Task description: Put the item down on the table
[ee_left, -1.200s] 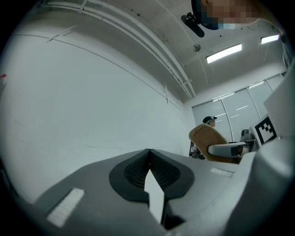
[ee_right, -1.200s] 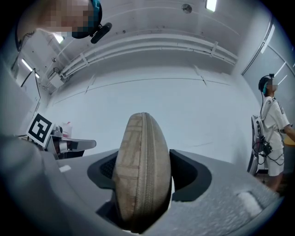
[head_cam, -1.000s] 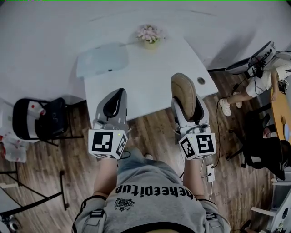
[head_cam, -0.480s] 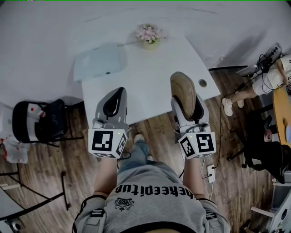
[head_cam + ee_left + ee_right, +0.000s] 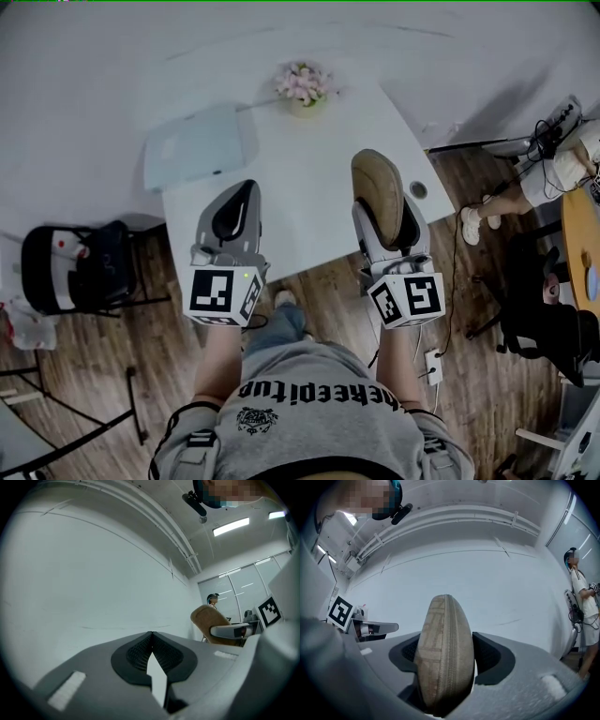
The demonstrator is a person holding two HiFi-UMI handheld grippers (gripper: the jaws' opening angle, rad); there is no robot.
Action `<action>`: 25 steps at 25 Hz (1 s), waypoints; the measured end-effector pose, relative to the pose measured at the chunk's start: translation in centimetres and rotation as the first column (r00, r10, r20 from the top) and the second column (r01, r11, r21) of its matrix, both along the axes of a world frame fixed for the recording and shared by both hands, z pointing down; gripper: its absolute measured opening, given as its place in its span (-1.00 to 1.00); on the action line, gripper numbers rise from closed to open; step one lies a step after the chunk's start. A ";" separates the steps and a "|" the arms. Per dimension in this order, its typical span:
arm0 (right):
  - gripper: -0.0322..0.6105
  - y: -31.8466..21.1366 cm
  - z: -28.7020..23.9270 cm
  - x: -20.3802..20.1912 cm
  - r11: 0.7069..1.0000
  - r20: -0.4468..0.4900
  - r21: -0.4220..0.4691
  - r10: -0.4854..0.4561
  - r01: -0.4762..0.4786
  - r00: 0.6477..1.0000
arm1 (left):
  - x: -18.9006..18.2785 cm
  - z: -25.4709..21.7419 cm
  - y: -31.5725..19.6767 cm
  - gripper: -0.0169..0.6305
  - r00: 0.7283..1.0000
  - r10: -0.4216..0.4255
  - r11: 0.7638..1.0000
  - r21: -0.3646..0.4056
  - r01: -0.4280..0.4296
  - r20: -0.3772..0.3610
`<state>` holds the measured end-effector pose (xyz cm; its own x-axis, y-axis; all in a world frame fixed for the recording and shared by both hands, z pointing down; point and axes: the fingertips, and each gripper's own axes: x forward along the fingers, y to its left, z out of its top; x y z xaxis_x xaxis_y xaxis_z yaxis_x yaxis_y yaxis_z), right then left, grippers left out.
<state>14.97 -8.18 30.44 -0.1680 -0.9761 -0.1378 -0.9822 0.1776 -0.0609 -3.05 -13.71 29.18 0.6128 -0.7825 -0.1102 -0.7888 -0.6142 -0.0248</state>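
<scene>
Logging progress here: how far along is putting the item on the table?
Done: the right gripper is shut on the pouch. In hand: the pouch is held upright in the air, near the front edge of the table. Left: lowering it onto the table and letting go. The left gripper is shut and empty.

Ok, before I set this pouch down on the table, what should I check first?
1. Grip on the tan pouch: ok, the right tongs are shut on it and it is held on edge.
2. Left tongs out of the way: ok, shut, empty, beside and apart from the pouch.
3. Bare table ahead of the pouch: ok, the white surface is free there.
4. Flower pot and pale tray clear: ok, both sit farther back on the table.
5. Height of the pouch above the table: cannot tell.
</scene>
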 end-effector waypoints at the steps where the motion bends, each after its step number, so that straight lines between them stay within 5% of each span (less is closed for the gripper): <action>1: -0.01 -0.6 0.0 0.2 1.000 -0.001 -0.001 0.003 -0.003 1.000 | 0.2 0.0 -0.6 -0.89 1.000 0.003 1.000 0.001 -0.003 0.000; 25: -0.01 -11.0 0.9 1.2 0.999 0.031 -0.032 0.044 -0.043 0.999 | 1.7 1.1 -11.7 -0.89 0.998 0.063 0.998 -0.024 -0.063 -0.017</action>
